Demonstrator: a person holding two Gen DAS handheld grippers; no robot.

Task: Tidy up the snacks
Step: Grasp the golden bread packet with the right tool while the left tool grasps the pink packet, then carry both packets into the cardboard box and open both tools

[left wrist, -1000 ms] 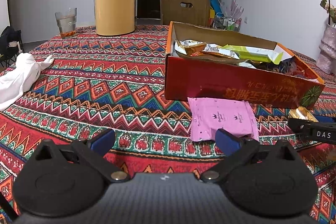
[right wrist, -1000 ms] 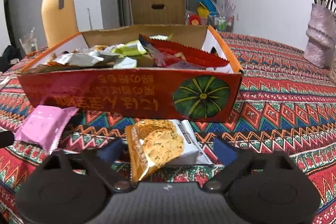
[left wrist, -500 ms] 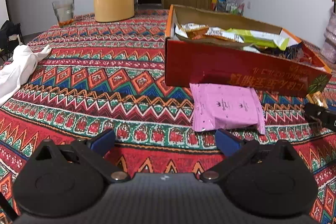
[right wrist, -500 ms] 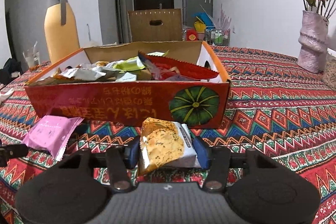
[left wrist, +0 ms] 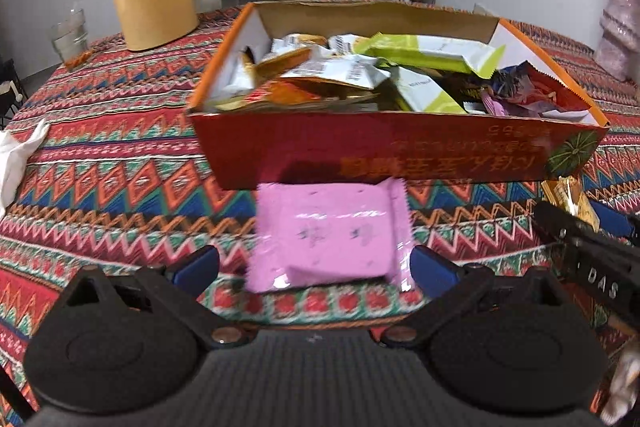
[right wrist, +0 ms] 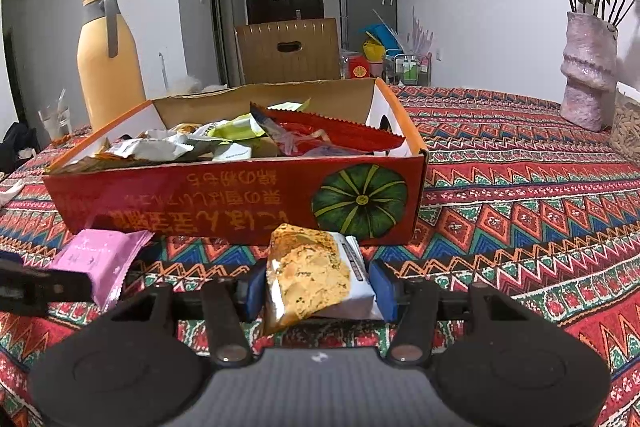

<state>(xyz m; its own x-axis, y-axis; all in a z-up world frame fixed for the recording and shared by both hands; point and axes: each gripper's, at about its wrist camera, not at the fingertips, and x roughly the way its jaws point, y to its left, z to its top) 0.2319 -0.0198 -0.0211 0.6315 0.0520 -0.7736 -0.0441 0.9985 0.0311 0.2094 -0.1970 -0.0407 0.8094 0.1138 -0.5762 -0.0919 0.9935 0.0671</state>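
Patterned tablecloth [right wrist: 520, 195], red snack box [right wrist: 240, 199]; right hand-held gripper [right wrist: 318, 291] clamping cracker packet [right wrist: 312, 271]; left hand-held gripper [left wrist: 316, 263] apart

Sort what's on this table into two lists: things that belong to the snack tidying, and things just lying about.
Part of the job:
- red snack box, already holding wrappers
- pink snack packet, between the open left claw fingers
- biscuit packet, clamped in the right claw

Just lying about:
- yellow thermos jug
- drinking glass
- white cloth
- vase of roses
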